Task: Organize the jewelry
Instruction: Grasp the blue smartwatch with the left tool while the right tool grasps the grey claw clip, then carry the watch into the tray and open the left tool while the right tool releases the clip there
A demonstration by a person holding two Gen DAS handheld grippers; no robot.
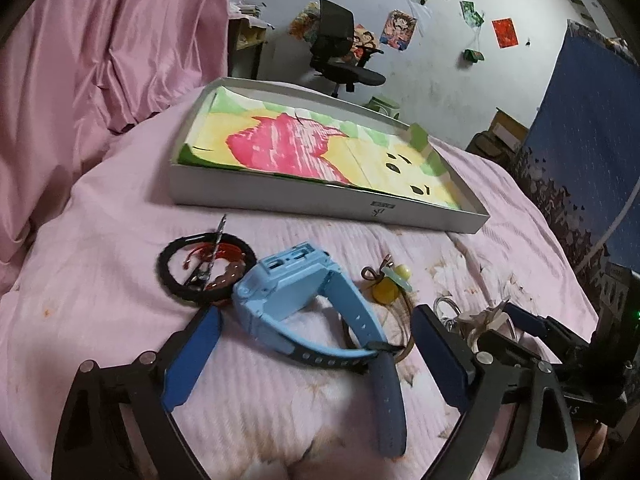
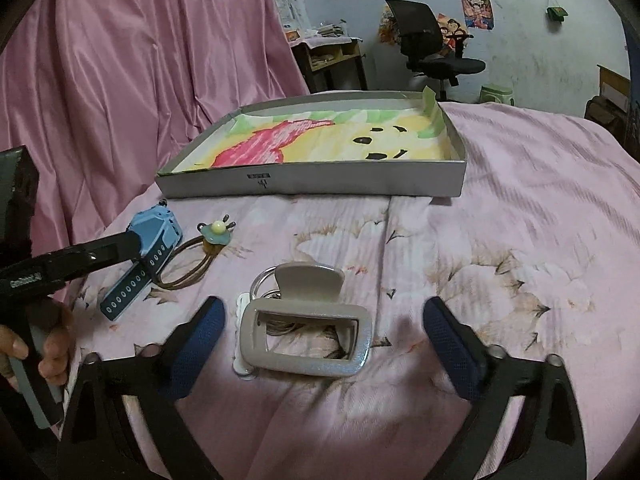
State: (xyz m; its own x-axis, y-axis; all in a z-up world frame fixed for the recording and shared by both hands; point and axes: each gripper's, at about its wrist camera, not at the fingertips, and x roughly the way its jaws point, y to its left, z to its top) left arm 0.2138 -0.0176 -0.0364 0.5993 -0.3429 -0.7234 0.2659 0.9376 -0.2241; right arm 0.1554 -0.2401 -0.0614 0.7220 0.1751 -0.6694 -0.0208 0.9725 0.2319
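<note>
A light blue watch lies on the pink bedcover between the open fingers of my left gripper; it also shows in the right wrist view. Left of it lies a black ring with red and beaded bracelets. A hair tie with a yellow bead lies right of the watch, also in the right wrist view. A grey hair claw lies between the open fingers of my right gripper. A flat grey box with a colourful drawing inside lies behind, also in the right wrist view.
Pink curtain hangs on the left. A black office chair and a shelf stand beyond the bed. A blue panel stands at the right. My right gripper shows at the right edge of the left wrist view.
</note>
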